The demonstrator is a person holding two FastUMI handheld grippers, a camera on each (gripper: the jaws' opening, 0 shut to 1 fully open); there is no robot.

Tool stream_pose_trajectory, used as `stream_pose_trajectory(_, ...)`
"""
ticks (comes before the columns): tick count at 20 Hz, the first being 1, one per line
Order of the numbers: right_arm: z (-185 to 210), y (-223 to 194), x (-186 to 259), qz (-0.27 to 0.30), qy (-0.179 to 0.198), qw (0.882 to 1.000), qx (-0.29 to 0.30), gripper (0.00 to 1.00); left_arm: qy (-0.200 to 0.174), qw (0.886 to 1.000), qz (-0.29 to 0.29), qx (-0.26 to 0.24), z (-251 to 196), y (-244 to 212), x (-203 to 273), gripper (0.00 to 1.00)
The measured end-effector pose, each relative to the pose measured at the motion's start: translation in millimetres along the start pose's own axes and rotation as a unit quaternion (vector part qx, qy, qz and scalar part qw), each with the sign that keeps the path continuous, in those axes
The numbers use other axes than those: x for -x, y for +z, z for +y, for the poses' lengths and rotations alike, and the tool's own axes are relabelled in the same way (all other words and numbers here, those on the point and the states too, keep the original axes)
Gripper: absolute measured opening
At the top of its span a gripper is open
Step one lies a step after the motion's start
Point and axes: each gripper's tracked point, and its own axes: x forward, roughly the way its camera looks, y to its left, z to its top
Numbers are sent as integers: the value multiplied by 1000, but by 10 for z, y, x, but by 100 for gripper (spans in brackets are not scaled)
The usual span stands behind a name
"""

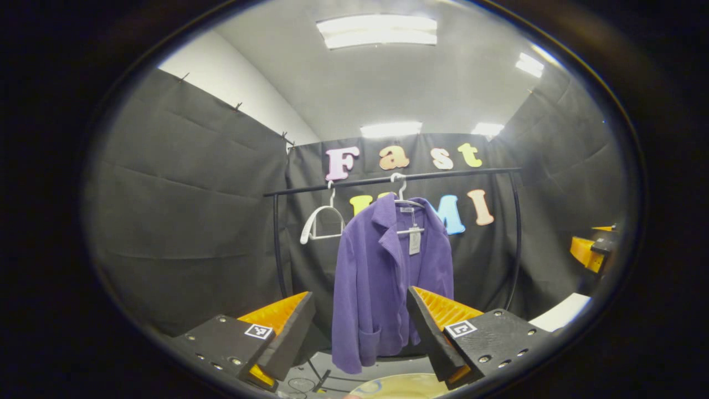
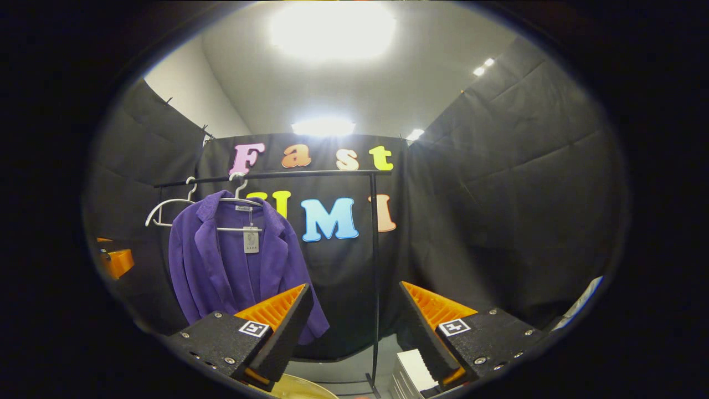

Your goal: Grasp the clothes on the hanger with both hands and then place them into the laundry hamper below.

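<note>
A purple corduroy jacket (image 1: 388, 277) with a paper tag hangs on a white hanger (image 1: 407, 202) from the black metal clothes rail (image 1: 399, 178), beside an empty white hanger (image 1: 321, 221) on the same rail. In the left gripper view, the left gripper (image 1: 360, 327) is spread wide with nothing between its fingers, well short of the jacket, and the pale rounded rim of the laundry hamper (image 1: 401, 385) shows at the bottom edge. In the right gripper view, the right gripper (image 2: 354, 327) is likewise wide apart and holds nothing, with the jacket up to its left.
</note>
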Motion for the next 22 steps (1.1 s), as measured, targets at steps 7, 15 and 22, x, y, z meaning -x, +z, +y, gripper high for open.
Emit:
stream_pose_trajectory(7,241,269,-483,-20,33,999,-30,95,3,1000,-19,13,-122,318,-323,100)
stream_pose_trajectory(15,672,474,-1160,-42,91,994,-42,93,15,999,-25,28,-295,495,-979,100)
stream_pose_trajectory(22,1036,532,-1680,-46,141,987,-58,94,24,999,-29,23,-479,530,-1511,100)
